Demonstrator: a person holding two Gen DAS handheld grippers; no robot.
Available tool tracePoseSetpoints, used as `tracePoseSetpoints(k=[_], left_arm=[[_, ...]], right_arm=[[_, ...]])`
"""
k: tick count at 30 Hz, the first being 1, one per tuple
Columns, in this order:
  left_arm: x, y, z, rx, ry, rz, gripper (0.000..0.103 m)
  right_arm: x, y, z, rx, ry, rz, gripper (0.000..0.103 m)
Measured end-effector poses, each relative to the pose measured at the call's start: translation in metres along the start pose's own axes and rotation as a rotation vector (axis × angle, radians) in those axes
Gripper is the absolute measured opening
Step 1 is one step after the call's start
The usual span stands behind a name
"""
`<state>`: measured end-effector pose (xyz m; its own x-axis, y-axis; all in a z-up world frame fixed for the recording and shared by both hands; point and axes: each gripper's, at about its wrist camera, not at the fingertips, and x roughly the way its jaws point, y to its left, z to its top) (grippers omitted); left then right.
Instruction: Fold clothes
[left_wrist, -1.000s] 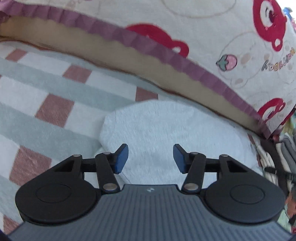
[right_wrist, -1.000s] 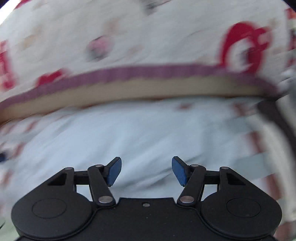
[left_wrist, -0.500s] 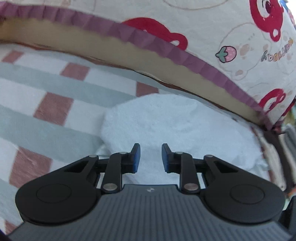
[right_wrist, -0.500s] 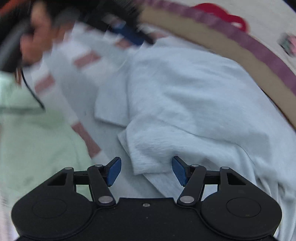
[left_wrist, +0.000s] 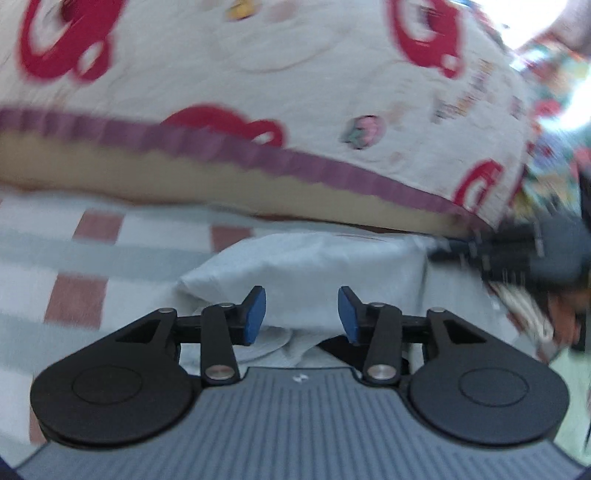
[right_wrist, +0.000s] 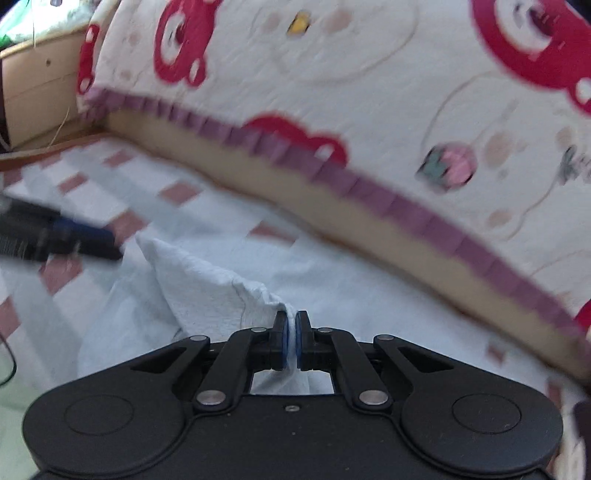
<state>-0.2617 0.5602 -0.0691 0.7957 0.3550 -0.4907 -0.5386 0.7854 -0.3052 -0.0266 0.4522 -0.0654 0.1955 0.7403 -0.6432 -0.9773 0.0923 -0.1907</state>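
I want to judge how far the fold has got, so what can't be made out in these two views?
- Light blue garment: its kind and full outline; both gripper bodies cover its near part.
- Left gripper: jaws apart, just opening; touching cloth unclear.
- Right gripper: just closed on a pinch of cloth; how many layers is hidden between the pads.
- Right edge, left wrist view: blurred dark shape, unidentifiable.

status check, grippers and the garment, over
Right hand-held gripper just closed, pinching pale blue garment edge. Left hand-held gripper open over garment, just widened. Nothing in the way.
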Motion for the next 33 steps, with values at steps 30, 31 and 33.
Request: tracePoseSetpoints(k=[30, 31, 33], left_arm=[[-0.029, -0.011, 0.025, -0.020, -0.299, 0.210, 0.003], [-0.033, 0.000, 0.023, -0.047, -0.306, 0.236, 0.003], [-0.035, 0.024, 0.020, -0.121, -0.303, 0.260, 0.003]], right_arm=[[-0.074, -0.141, -0.104, 0.574, 0.017, -0.132, 0.039], [-0.071, -0.154, -0.116, 0.621, 0.039, -0.162, 0.039], [-0.067, -0.179, -0.140, 0.716, 0.083, -0.222, 0.039]])
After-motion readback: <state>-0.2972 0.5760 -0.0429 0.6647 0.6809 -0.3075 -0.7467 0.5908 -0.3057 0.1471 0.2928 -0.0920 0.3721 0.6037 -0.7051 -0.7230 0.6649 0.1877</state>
